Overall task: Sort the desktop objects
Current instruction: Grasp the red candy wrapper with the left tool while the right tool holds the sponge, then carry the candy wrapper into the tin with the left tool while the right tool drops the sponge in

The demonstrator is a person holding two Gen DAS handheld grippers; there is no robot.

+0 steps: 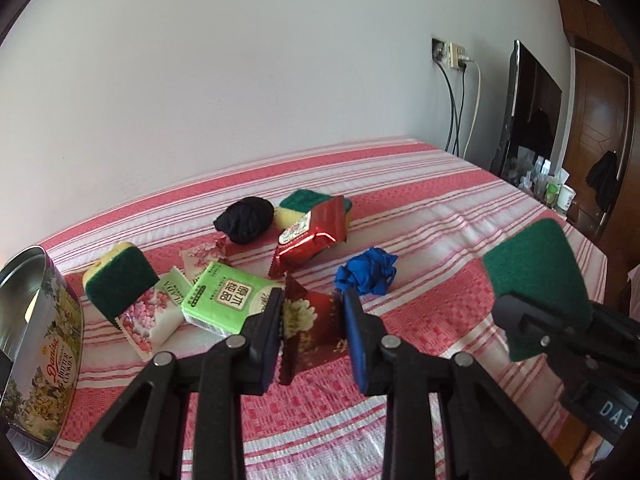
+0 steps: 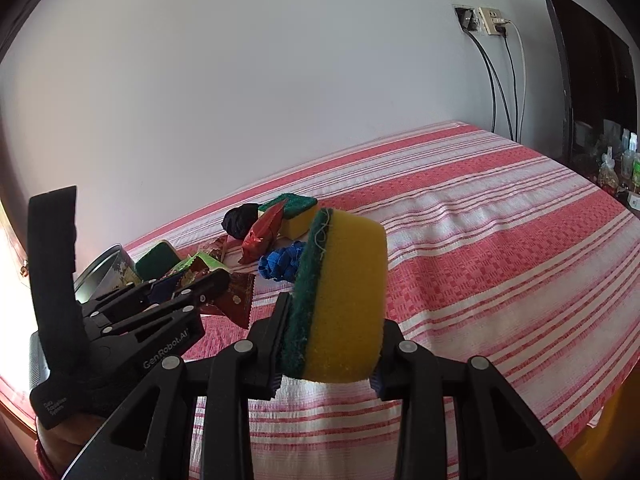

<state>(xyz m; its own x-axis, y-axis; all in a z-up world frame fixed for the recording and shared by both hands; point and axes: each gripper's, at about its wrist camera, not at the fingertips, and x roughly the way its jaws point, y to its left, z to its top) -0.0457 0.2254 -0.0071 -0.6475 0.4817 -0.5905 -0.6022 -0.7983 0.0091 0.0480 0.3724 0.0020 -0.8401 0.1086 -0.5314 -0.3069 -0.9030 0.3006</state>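
My left gripper [image 1: 314,304] is shut on a dark red snack packet [image 1: 316,332] with a flower print, held just above the striped cloth. In the right wrist view the same left gripper [image 2: 192,284] and packet [image 2: 236,300] show at the left. My right gripper [image 2: 336,320] is shut on a yellow sponge with a green scrub side [image 2: 348,280], lifted off the table. In the left wrist view that sponge [image 1: 536,272] and right gripper [image 1: 536,312] sit at the right.
An open cookie tin [image 1: 40,340] stands at the left edge. Beyond lie a second sponge [image 1: 120,280], a green tissue pack [image 1: 228,300], a pink flowered packet [image 1: 148,320], a black sock ball [image 1: 244,220], a shiny red packet [image 1: 312,236], a third sponge [image 1: 304,200] and a blue crumpled glove [image 1: 366,276].
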